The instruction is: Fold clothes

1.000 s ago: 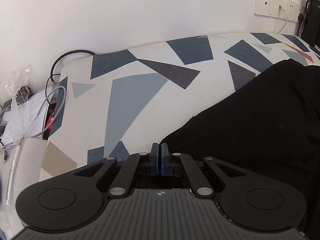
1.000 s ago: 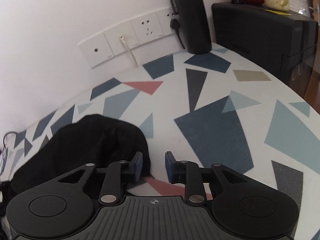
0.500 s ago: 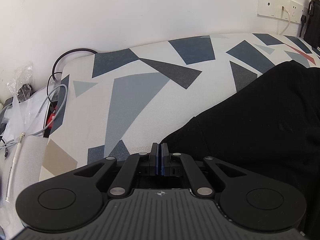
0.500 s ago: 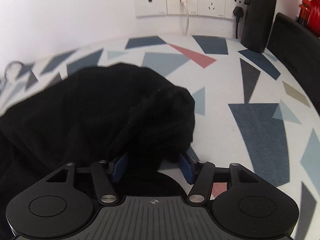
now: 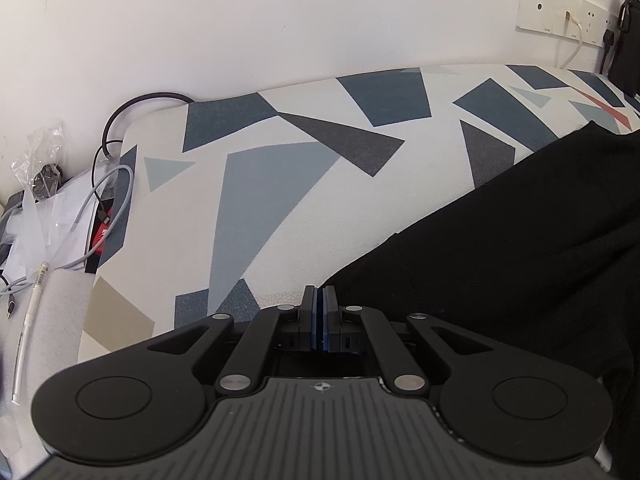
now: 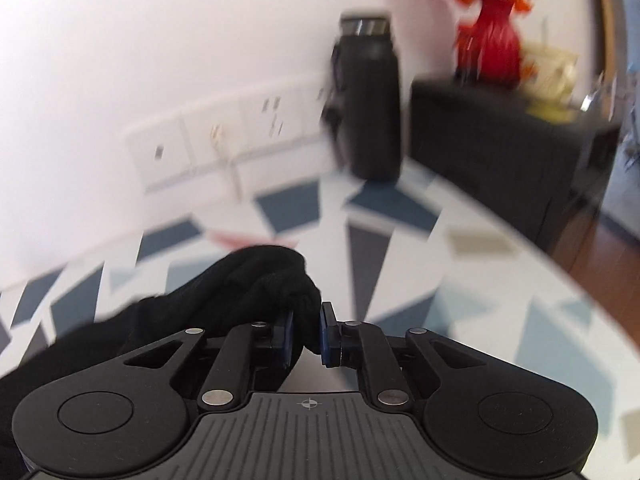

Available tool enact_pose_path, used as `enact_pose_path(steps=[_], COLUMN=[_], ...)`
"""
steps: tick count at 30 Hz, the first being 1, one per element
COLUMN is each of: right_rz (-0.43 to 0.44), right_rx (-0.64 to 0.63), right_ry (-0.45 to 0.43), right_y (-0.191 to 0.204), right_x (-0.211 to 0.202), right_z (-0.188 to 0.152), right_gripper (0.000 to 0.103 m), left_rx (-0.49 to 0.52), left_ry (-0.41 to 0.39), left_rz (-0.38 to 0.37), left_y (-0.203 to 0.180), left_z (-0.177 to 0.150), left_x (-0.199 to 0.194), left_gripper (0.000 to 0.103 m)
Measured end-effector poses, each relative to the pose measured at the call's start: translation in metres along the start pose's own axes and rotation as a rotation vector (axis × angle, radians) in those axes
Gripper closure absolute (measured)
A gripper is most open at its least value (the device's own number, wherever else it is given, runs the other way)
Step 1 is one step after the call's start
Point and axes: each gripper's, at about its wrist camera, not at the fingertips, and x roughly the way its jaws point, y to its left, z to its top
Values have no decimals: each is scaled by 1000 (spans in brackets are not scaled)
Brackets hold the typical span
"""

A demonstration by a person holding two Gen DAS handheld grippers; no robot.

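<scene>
Fold step: my right gripper (image 6: 306, 330) was closing on bunched black fabric garment (image 6: 256, 280); left gripper (image 5: 319, 312) clamped empty. Next, carry across.

Black garment (image 6: 248, 288) bunched, lifted off patterned tabletop (image 6: 500, 280), remainder (image 5: 520, 248) spread flat.

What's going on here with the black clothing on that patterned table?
A person is folding a black fabric garment on a table covered in a white cloth with blue and grey geometric shapes, using a handheld gripper in each hand. The right gripper is closing on a bunched edge of the garment that sits between its jaws. The left gripper is shut at the garment's other edge; whether it pinches any fabric cannot be told.
</scene>
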Motion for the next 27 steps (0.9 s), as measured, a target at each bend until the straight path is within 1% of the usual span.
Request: enact_pose_path(steps=[1,2,3,5,6,8,9,10,11,12,14,16,18,20,21,22,23,24,25,27], right_rz=[-16,-26,-62,-146,-160,-110,-68,-24,21,56,123,179,214,223,223,218,207,195,191,188], right_rx=[3,10,17,30,58,101,95,83,71,47,-7,6,76,176,221,252,261,254,253,253], right_ry=[-50,-82,-120,-199,-208,-123,-65,-5,56,105,197,260,299,334,348,353,352,343,324,281], right_y=[-4,-8,-13,-23,-33,-54,-58,-61,-63,-57,-42,-27,-15,-9,-7,-6,-6,-6,-8,-12], right_x=[-7,-11,-15,-22,-21,-11,-5,0,6,10,17,24,29,35,38,43,47,51,50,46], right_z=[7,12,14,19,24,33,32,30,28,21,5,-13,-26,-34,-37,-39,-40,-39,-35,-26], right_gripper=[93,95,103,103,103,103,102,98,91,83,74,68,60,52,51,52,61,83,91,93], left_rx=[2,4,4,5,4,3,2,0,-1,-2,-4,-4,-4,-4,-2,1,4,7,7,5], left_ry=[-2,-3,-4,-4,-3,-5,-6,-7,-8,-9,-12,-12,-11,-9,-9,-10,-11,-12,-12,-11], left_rz=[1,2,3,1,-1,-3,-2,-2,-2,-1,-1,1,2,2,3,3,4,4,1,-4], left_y=[0,-1,-1,0,0,1,0,0,0,0,0,0,0,0,0,-1,-1,-1,0,1], left_z=[0,-1,-1,0,0,0,-1,-1,-1,-1,-2,-2,-1,-1,-1,-2,-2,-2,-2,-2], left_x=[0,0,0,0,0,0,0,0,0,0,0,0,0,0,0,0,0,0,0,0], left_gripper=[101,101,101,101,101,101,101,101,101,101,101,101,101,101,101,101,101,101,101,101])
